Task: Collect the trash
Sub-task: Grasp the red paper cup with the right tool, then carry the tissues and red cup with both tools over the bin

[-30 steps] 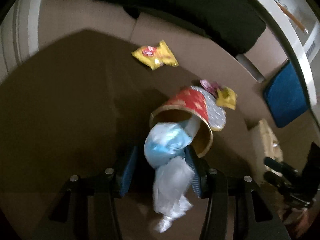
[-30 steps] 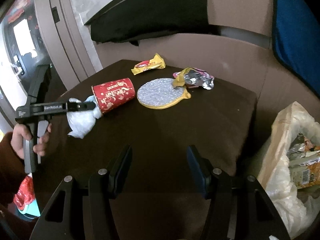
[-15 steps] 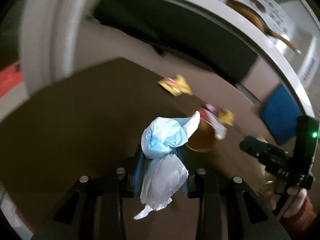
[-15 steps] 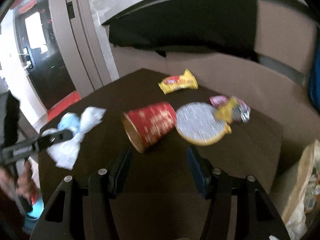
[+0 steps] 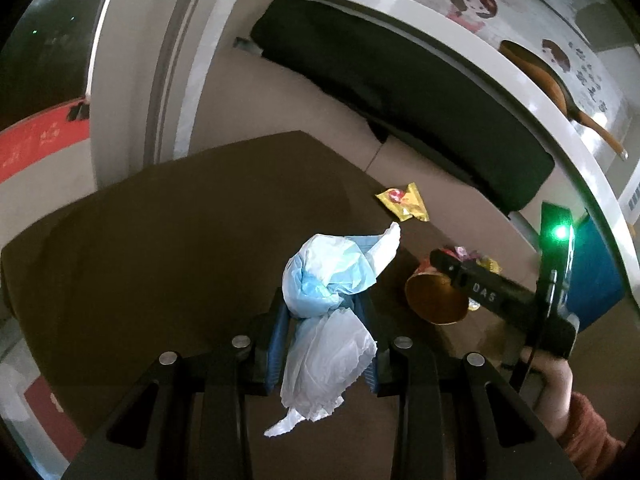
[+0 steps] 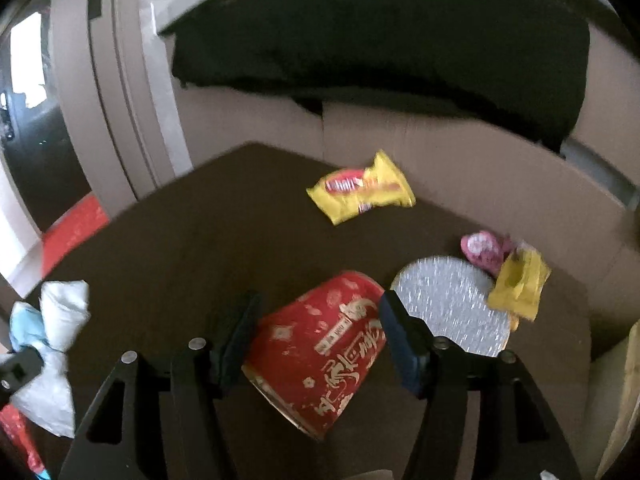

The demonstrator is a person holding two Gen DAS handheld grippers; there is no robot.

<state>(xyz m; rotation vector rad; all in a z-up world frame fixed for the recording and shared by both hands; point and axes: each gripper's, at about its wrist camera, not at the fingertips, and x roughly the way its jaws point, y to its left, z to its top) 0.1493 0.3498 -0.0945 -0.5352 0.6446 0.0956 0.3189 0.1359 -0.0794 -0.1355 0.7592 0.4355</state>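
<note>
Left gripper (image 5: 325,336) clamps tissue wad (image 5: 328,304); right gripper (image 6: 316,344) straddles red cup (image 6: 320,350)

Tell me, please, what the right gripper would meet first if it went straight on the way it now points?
Most likely the red paper cup, lying on its side between the open fingers of the right gripper; depth is unclear.

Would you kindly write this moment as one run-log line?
left gripper: shut on crumpled tissue, lifted | right gripper: open, jaws straddling red cup lying on table | yellow wrapper: uncollected
</note>
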